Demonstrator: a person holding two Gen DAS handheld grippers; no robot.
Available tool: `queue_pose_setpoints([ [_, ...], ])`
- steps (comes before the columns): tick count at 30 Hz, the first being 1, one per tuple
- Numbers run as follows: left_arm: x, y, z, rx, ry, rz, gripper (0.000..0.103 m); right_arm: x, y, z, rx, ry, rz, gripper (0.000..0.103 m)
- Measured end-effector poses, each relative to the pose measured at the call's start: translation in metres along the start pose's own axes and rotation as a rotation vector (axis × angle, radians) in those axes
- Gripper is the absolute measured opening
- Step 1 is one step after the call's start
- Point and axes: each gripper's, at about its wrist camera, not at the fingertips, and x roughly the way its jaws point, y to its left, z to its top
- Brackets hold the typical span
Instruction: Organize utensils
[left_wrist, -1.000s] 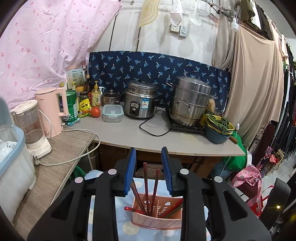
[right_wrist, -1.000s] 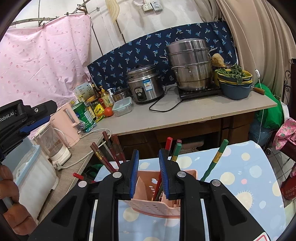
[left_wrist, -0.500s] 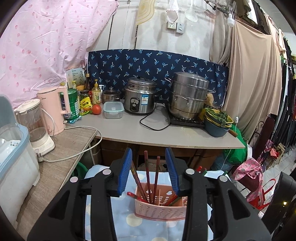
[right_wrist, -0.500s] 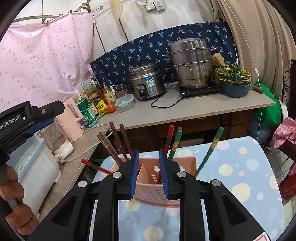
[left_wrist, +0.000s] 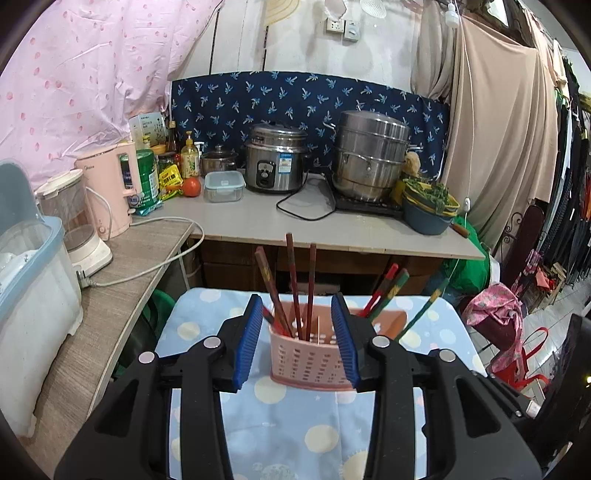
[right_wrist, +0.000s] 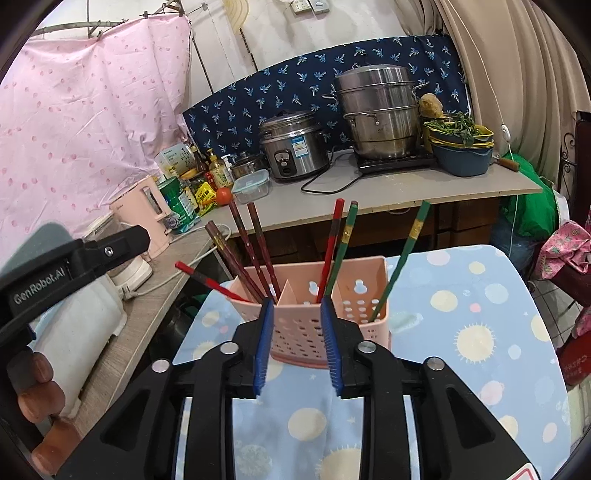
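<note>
A pink perforated plastic utensil basket stands upright near the far edge of a table covered by a pale blue cloth with yellow sun and dot prints. An inner wall splits the basket into a left and a right compartment, probably so that the sticks can be sorted by kind. The left compartment holds dark red-brown wooden chopsticks, leaning left and back against the rim, and a brighter red chopstick that lies low across the left edge and sticks out sideways. The right compartment holds a red chopstick and two green chopsticks with yellow bands, which lean right. The sorting looks close to finished.

The right gripper, black with blue ribbed pads, hangs just in front of the basket, centred on the dividing wall. Its jaws are opening and stand at a narrow gap with nothing between them. The left gripper faces the left compartment, its pads framing the brown chopsticks from the near side. It stands somewhat wider and is also empty. A person's fingers wrap its handle at the left edge of the right wrist view.

Beyond the table runs a grey kitchen counter with a steel rice cooker and a stacked steel steamer pot.
</note>
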Motion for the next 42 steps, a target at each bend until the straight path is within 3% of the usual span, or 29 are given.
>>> queue_pose_setpoints([
  [4,-0.005,0.001,-0.016,0.010,0.006,0.015,0.048,-0.010,0.001,-0.011,-0.026,0.001,-0.027,0.032],
  [17,-0.014,-0.006,-0.058,0.052,0.064,0.028,0.051,-0.028,0.002,-0.046,-0.060,0.055,-0.067,0.036],
  [19,-0.014,-0.006,-0.064,0.055,0.075,0.028,0.056,-0.029,0.001,-0.050,-0.066,0.064,-0.079,0.037],
  [21,-0.014,-0.005,-0.072,0.056,0.083,0.033,0.061,-0.030,0.001,-0.053,-0.071,0.069,-0.085,0.039],
  [32,-0.011,0.003,-0.093,0.047,0.123,0.053,0.065,-0.030,0.002,-0.065,-0.106,0.100,-0.133,0.058],
  [38,-0.010,0.007,-0.103,0.041,0.143,0.066,0.066,-0.029,0.004,-0.071,-0.124,0.110,-0.143,0.062],
  [42,-0.009,0.009,-0.109,0.040,0.150,0.081,0.073,-0.028,0.004,-0.075,-0.126,0.118,-0.148,0.063],
])
